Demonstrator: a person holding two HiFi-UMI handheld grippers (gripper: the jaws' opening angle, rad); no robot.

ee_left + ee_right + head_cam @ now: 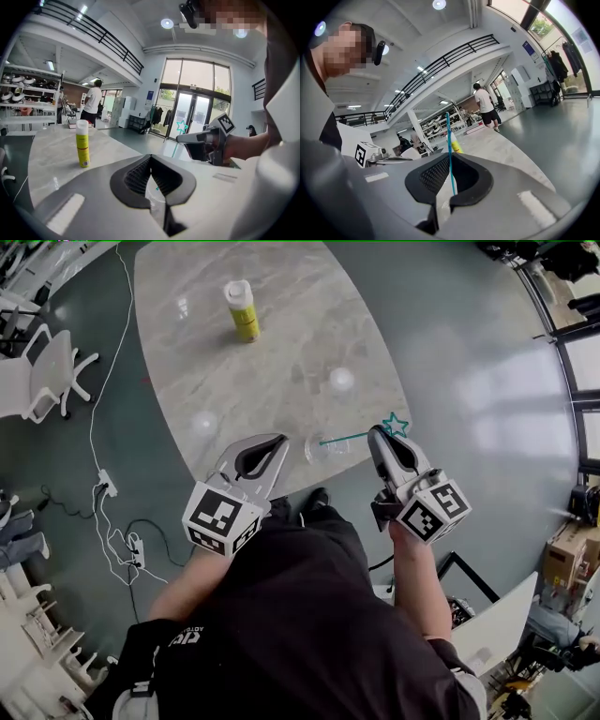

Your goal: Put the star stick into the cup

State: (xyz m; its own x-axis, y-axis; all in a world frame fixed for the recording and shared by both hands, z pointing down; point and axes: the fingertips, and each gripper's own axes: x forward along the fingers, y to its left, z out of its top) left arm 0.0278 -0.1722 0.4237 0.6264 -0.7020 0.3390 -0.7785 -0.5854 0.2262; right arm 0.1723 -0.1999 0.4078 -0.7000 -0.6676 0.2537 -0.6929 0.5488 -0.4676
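The star stick [352,436] is thin and teal, with an outlined star [395,424] at one end. My right gripper [380,437] is shut on its shaft close to the star. The plain end reaches into a clear plastic cup [324,448] at the table's near edge. My left gripper [281,442] is closed on that cup's left side. In the left gripper view the cup [157,199] shows between the pads, with the star [181,125] above. In the right gripper view the stick [449,140] stands upright between the pads; the star is out of sight.
A yellow spray bottle [243,310] with a white cap stands far back on the marble table [281,352]. White chairs [42,371] and floor cables [108,488] lie to the left. A person in a white shirt [92,101] stands far off.
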